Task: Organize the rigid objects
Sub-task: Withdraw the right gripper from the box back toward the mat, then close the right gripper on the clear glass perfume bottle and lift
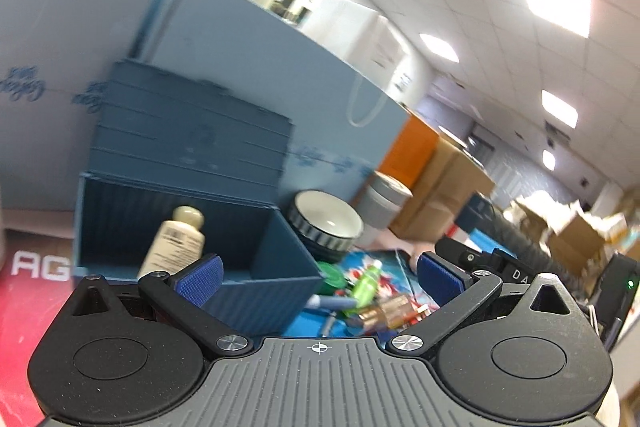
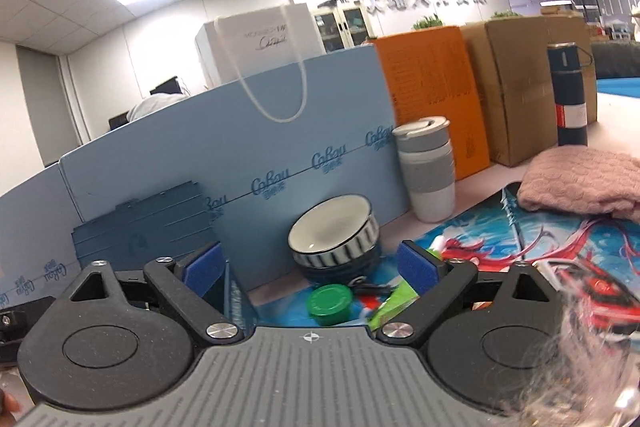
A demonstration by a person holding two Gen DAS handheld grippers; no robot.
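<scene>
A dark blue box [image 1: 264, 259] stands open with its lid [image 1: 192, 131] raised against the blue board; a cream bottle [image 1: 176, 239] leans inside it. My left gripper [image 1: 318, 277] is open and empty over the box's right corner. Small items lie on the mat to the right: a green jar [image 1: 332, 273], a light green bottle [image 1: 368, 281], a blue pen [image 1: 332, 303] and a gold-capped tube [image 1: 388, 311]. My right gripper [image 2: 310, 267] is open and empty, above the green jar [image 2: 330, 305] and the light green bottle [image 2: 394, 301]. The box edge [image 2: 236, 291] shows at its left finger.
A striped bowl [image 2: 334, 233] sits on a dark bowl behind the items. A grey-and-white cup [image 2: 430, 167], an orange box [image 2: 436, 95], cardboard boxes [image 2: 532, 83], a dark flask [image 2: 570, 95] and a pink towel [image 2: 584, 183] stand farther right. A blue board [image 2: 240, 147] walls the back.
</scene>
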